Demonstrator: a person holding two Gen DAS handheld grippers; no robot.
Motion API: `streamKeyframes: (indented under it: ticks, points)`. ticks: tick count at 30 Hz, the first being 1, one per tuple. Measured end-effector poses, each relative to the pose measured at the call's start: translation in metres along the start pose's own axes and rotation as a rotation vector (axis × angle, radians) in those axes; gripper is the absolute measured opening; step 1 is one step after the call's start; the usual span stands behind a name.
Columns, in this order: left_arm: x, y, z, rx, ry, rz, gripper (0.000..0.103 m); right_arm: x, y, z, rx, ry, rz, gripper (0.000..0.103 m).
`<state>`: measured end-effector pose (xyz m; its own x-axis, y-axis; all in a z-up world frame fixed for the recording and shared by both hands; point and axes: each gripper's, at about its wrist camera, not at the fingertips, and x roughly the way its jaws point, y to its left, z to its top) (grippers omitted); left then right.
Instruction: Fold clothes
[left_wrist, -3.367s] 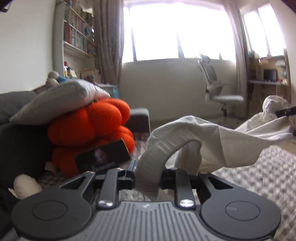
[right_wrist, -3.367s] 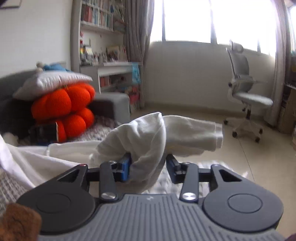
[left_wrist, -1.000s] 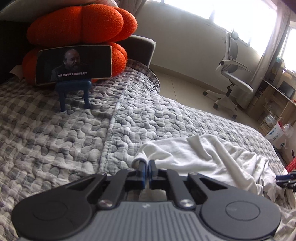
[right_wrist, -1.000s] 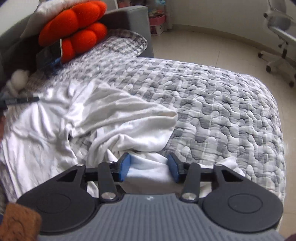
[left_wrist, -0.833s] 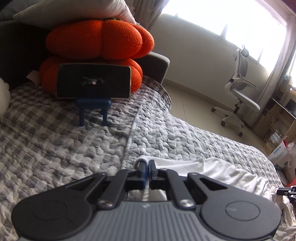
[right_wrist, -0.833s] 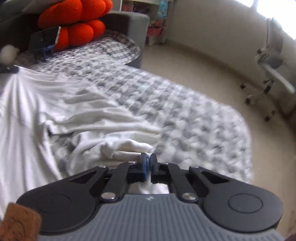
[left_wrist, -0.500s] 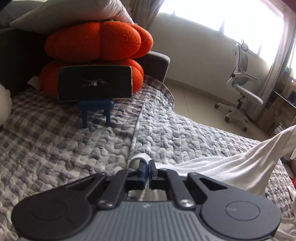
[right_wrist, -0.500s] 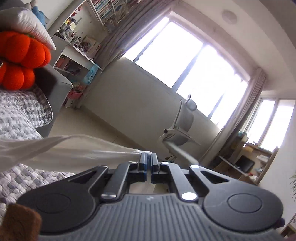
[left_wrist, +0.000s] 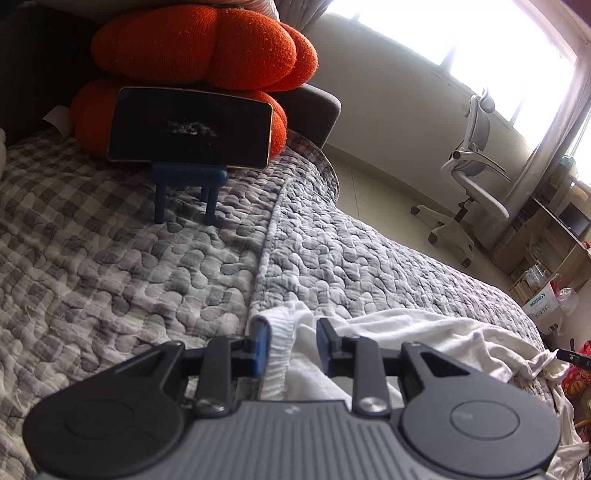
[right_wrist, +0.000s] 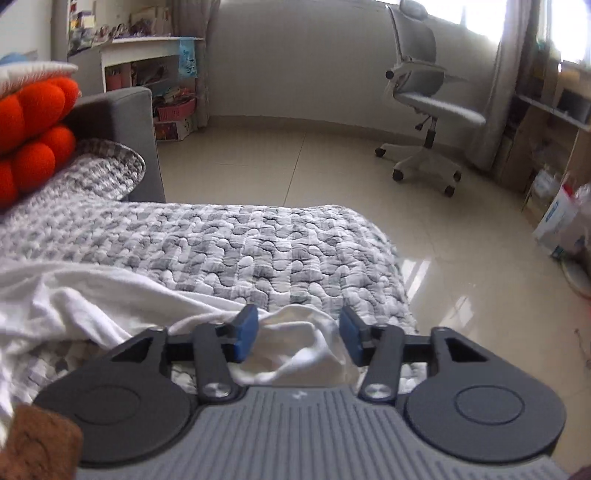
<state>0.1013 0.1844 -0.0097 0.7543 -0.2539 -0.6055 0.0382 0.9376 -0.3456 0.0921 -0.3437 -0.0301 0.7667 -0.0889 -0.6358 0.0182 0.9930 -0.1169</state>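
A white garment (left_wrist: 424, 332) lies spread and wrinkled on the grey quilted bed cover (left_wrist: 147, 266). Its ribbed hem corner (left_wrist: 286, 325) rests loose between the blue pads of my left gripper (left_wrist: 291, 345), which stands open just above the bed. In the right wrist view the same white garment (right_wrist: 92, 291) stretches off to the left, and a bunched end (right_wrist: 295, 343) sits between the spread jaws of my right gripper (right_wrist: 297, 338), also open. The far tip of the right gripper (left_wrist: 570, 356) shows at the right edge of the left wrist view.
A phone (left_wrist: 190, 127) on a blue stand (left_wrist: 188, 184) leans against orange pumpkin cushions (left_wrist: 199, 44) at the bed's head. A grey bed frame end (right_wrist: 122, 125) stands beyond. A white office chair (right_wrist: 428, 107) and shelves stand across the tiled floor (right_wrist: 295, 158). The bed edge drops off at right.
Both grippers held the garment stretched in the air, then came down to the bed and opened, leaving the cloth lying on the quilt.
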Motion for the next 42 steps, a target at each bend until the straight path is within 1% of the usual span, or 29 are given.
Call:
streamKeyframes:
  ticks: [2,3,4,5,6,7,8,10,11,13,14,17,18,19,21,23,24,26,28,30,32,33,36,37,38,39,40,41,42]
  points:
    - [0.005,-0.005,-0.003,0.023,0.006,0.010,0.028,0.006,0.000,0.008,0.042,0.024,0.021,0.064]
    - [0.007,-0.007,-0.004,0.037,0.007,0.023,0.025,0.009,0.000,0.012,0.064,0.036,0.032,0.064]
    - [0.009,-0.009,-0.004,0.043,0.010,0.033,0.011,0.013,0.000,0.016,0.085,0.048,0.042,0.064]
    - [0.011,-0.010,-0.004,0.048,0.012,0.044,0.004,0.016,0.000,0.021,0.106,0.060,0.053,0.064]
    - [0.012,-0.010,-0.003,0.044,0.013,0.052,0.003,0.019,0.001,0.025,0.127,0.072,0.063,0.049]
    - [0.011,-0.009,-0.002,0.038,0.006,0.058,0.003,0.022,0.001,0.029,0.149,0.084,0.074,0.024]
    - [0.009,-0.009,0.000,0.031,-0.001,0.063,0.003,0.025,0.001,0.033,0.170,0.096,0.084,0.007]
    - [0.001,-0.006,0.005,0.010,-0.029,0.063,0.002,0.029,0.001,0.041,0.206,0.105,0.103,0.008]
    - [-0.007,-0.005,0.008,-0.005,-0.060,0.049,0.002,0.013,0.004,0.045,0.181,0.023,0.093,0.008]
    - [-0.022,-0.003,0.014,-0.027,-0.112,0.025,0.002,-0.029,0.012,0.050,0.079,-0.207,0.034,0.008]
    - [-0.023,-0.003,0.015,-0.022,-0.111,0.029,0.002,-0.050,0.018,0.050,0.016,-0.320,0.004,0.008]
    - [-0.015,-0.004,0.010,0.015,-0.071,0.071,0.002,-0.090,0.039,0.035,-0.172,-0.484,-0.061,0.008]
    - [-0.011,-0.005,0.007,0.028,-0.058,0.085,0.002,-0.087,0.044,0.031,-0.218,-0.434,-0.083,0.009]
    - [-0.008,-0.003,0.005,0.025,-0.052,0.087,0.002,-0.078,0.045,0.025,-0.258,-0.357,-0.097,0.009]
    - [-0.005,0.001,0.001,0.012,-0.048,0.083,0.002,-0.042,0.031,0.012,-0.298,-0.171,-0.068,0.016]
    - [-0.007,0.001,0.000,0.016,-0.055,0.079,0.002,-0.023,0.012,-0.002,-0.249,-0.028,-0.029,0.017]
    - [-0.008,0.001,0.000,0.024,-0.058,0.079,0.002,-0.020,0.001,-0.013,-0.193,0.009,0.008,0.017]
    - [-0.010,0.001,0.002,0.036,-0.059,0.071,0.002,-0.024,-0.019,-0.021,-0.085,0.033,0.060,0.019]
    - [-0.010,0.000,0.005,0.038,-0.056,0.059,0.003,-0.026,-0.035,-0.021,-0.010,0.031,0.073,0.035]
    - [-0.008,-0.001,0.007,0.032,-0.052,0.055,0.003,-0.028,-0.044,-0.013,0.012,0.004,0.056,0.037]
    - [-0.004,-0.002,0.008,0.018,-0.038,0.043,0.003,-0.025,-0.047,-0.007,0.013,0.000,0.089,0.048]
    - [-0.002,-0.002,0.007,0.014,-0.029,0.040,0.003,-0.020,-0.047,-0.002,0.007,0.008,0.115,0.057]
    - [0.001,-0.005,0.004,0.030,-0.022,0.055,0.003,0.009,-0.042,0.002,-0.039,0.089,0.198,0.057]
    - [0.002,-0.007,0.003,0.035,-0.019,0.060,0.003,0.018,-0.041,0.002,-0.047,0.118,0.218,0.054]
    - [0.002,-0.007,0.003,0.037,-0.023,0.069,0.003,0.026,-0.039,0.000,-0.049,0.153,0.252,0.044]
    - [0.001,-0.007,0.003,0.038,-0.028,0.079,0.003,0.031,-0.037,-0.001,-0.061,0.175,0.280,0.013]
    - [-0.002,-0.006,0.005,0.033,-0.040,0.094,0.003,0.029,-0.035,0.002,-0.086,0.153,0.286,0.003]
    - [-0.005,-0.005,0.006,0.027,-0.053,0.111,0.003,0.025,-0.032,0.005,-0.110,0.135,0.267,0.003]
    - [-0.010,-0.003,0.010,0.019,-0.076,0.121,0.003,0.017,-0.032,0.009,-0.106,0.083,0.226,0.003]
